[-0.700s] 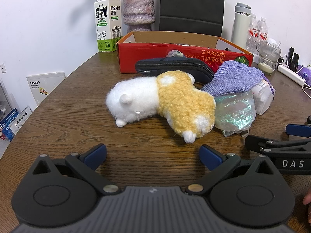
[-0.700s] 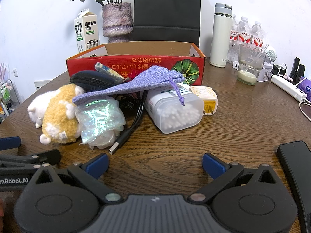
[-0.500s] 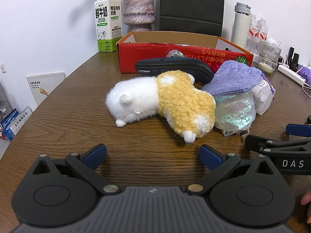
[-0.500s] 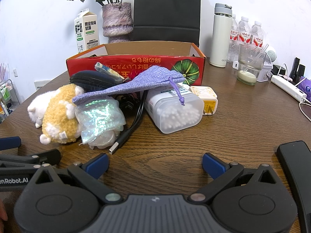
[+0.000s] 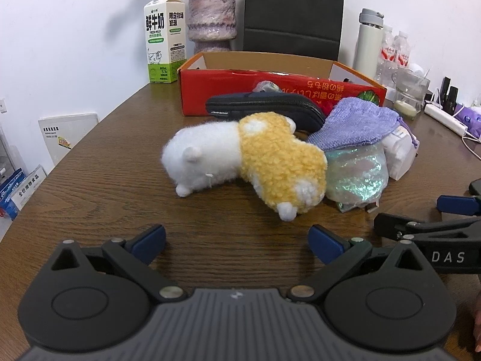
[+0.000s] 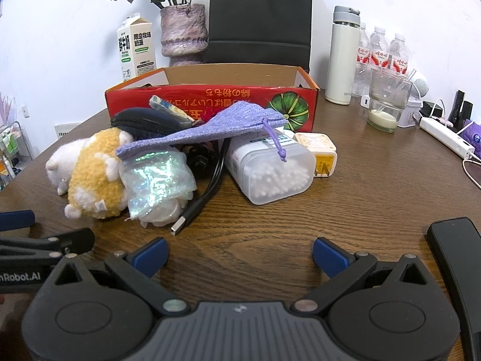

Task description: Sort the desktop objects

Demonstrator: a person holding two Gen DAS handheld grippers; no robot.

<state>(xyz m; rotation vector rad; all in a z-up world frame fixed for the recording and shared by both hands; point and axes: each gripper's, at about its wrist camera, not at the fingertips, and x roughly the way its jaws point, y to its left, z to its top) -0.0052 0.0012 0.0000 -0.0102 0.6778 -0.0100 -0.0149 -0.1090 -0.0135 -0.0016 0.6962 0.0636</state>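
Note:
A white and yellow plush toy (image 5: 240,162) lies on the wooden table, ahead of my left gripper (image 5: 237,242), which is open and empty. Behind the toy rest a black zip case (image 5: 264,109), a purple knit pouch (image 5: 354,126) and a shiny iridescent bag (image 5: 357,174). An open red cardboard box (image 6: 210,102) stands at the back. My right gripper (image 6: 240,255) is open and empty too, short of a clear tub of cotton swabs (image 6: 270,168), a yellow charger (image 6: 318,153) and a black USB cable (image 6: 198,201).
A milk carton (image 5: 163,39), vase (image 5: 210,18) and dark bag (image 5: 293,12) stand behind the box. At the right are a white flask (image 6: 342,57), water bottles (image 6: 381,51), a glass (image 6: 387,102) and a power strip (image 6: 445,138). A black flat object (image 6: 460,258) lies at the near right.

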